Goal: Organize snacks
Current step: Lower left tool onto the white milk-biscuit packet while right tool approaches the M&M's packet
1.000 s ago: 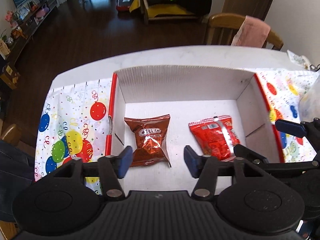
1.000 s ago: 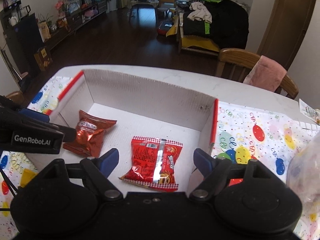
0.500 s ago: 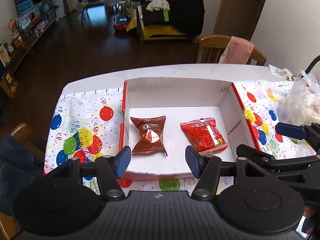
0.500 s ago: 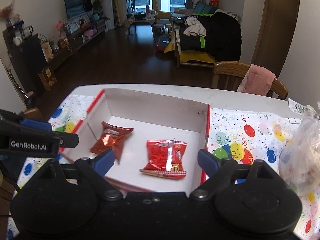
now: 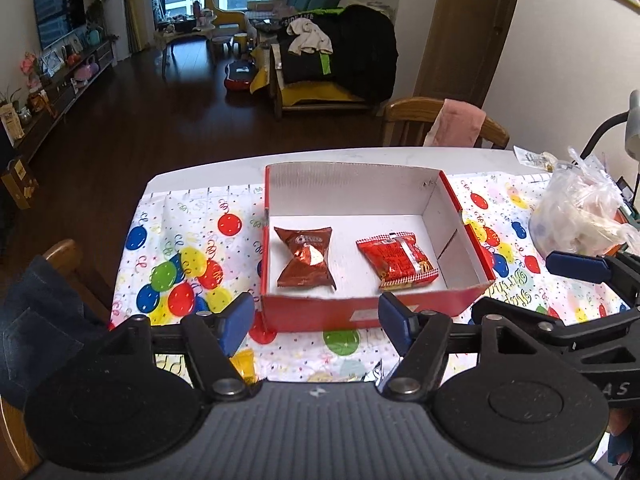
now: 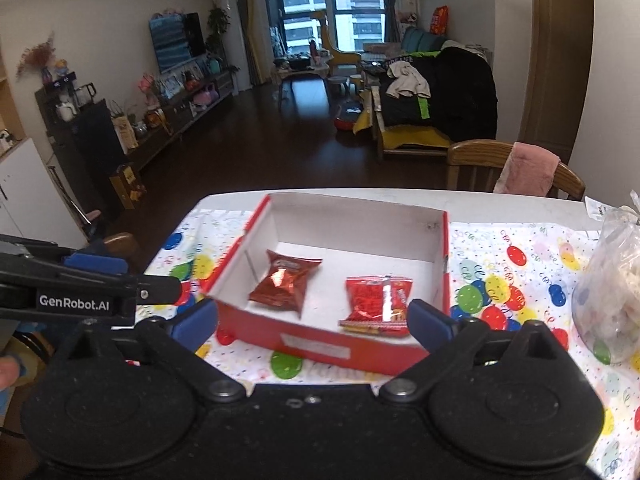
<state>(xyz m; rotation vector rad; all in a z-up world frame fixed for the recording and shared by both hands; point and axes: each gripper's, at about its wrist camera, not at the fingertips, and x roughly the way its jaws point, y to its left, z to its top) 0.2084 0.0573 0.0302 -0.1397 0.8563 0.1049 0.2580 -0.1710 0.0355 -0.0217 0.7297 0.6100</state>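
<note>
A red cardboard box (image 5: pixel 360 312) (image 6: pixel 320 344) with a white inside stands on the balloon-print tablecloth. In it lie a brown Oreo packet (image 5: pixel 306 258) (image 6: pixel 286 282) on the left and a red snack packet (image 5: pixel 396 260) (image 6: pixel 378 304) on the right. My left gripper (image 5: pixel 316 320) hangs in front of the box, above the cloth, jaws opening with nothing between them. My right gripper (image 6: pixel 314 322) is also held back from the box front, jaws opening wide and empty. Each gripper shows at the edge of the other's view.
A clear plastic bag of snacks (image 5: pixel 580 220) (image 6: pixel 612 292) sits on the cloth to the right of the box. A small yellow packet (image 5: pixel 244 362) and a silver wrapper (image 5: pixel 374 374) lie near the table's front edge. Wooden chairs (image 5: pixel 440 124) stand behind and at the left.
Both grippers pulled back and up from inside the box to in front of it. Their jaws spread wider. The two packets stayed in the box.
</note>
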